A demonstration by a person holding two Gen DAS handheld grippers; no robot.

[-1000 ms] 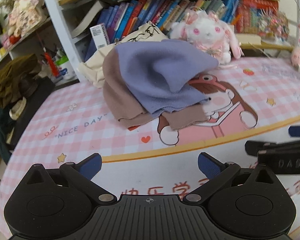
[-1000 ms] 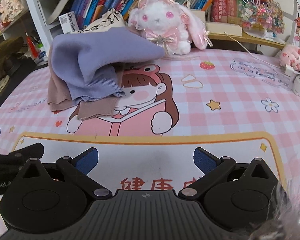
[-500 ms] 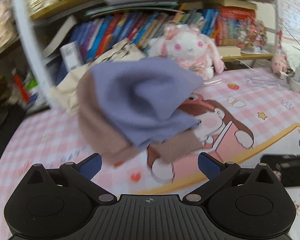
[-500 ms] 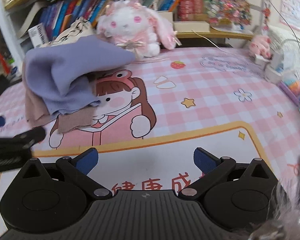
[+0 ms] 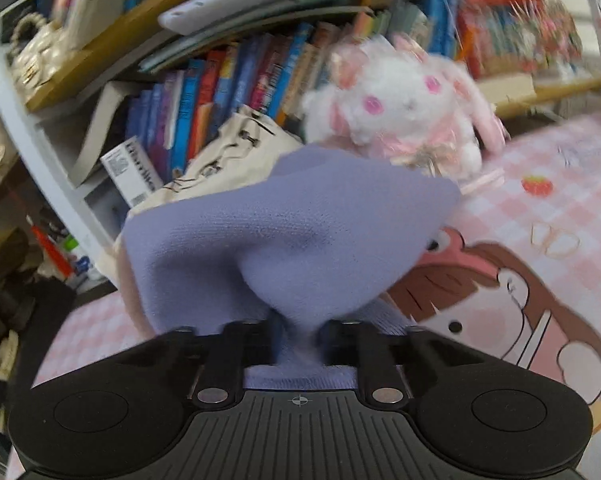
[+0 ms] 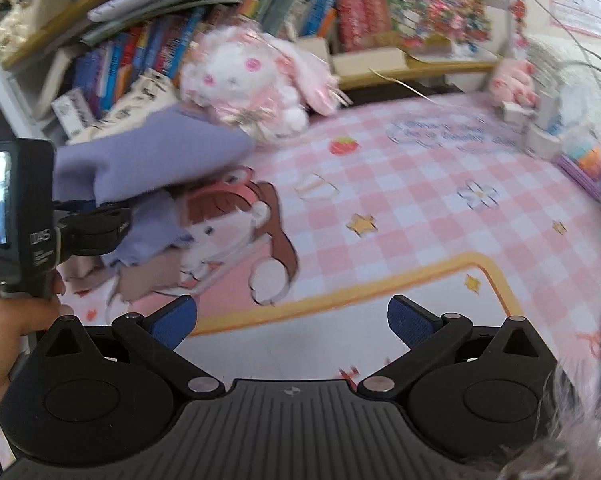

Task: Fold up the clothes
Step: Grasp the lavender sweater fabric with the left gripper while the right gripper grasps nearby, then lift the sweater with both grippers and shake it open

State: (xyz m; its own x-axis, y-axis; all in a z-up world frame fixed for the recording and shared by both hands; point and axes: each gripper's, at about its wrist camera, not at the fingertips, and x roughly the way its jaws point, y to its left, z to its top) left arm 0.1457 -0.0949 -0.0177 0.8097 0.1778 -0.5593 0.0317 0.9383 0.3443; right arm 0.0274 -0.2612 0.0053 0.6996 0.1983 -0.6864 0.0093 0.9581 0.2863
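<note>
Left-wrist view: the left gripper [image 5: 300, 336] has just closed its two black fingers on a bunched fold of the lavender knitted garment [image 5: 292, 240], which fills the space straight ahead. From the pinch the cloth fans upward and outward into a rumpled mound with no clear long axis, its widest spread running left to right. A second garment, a dusty-pink knitted one [image 6: 148, 276], lies under it, showing only at the left edge and below. Both rest on the one pink checked table mat with a cartoon girl print [image 5: 540, 208], toward its far left side.

From the right-wrist view the right gripper [image 6: 292, 316] hangs over the mat's white panel with its two blue-padded fingers wide apart and nothing between them, well apart from the clothes. A hand [image 6: 8, 320] at the left edge grips the other tool's handle.

Behind the clothes sit one cream printed cloth bag [image 5: 236, 156] and one white-and-pink plush rabbit [image 5: 404, 108]. The wooden bookshelf [image 5: 112, 48] beyond holds a blurred row of upright books [image 5: 220, 96], too smeared to count.
</note>
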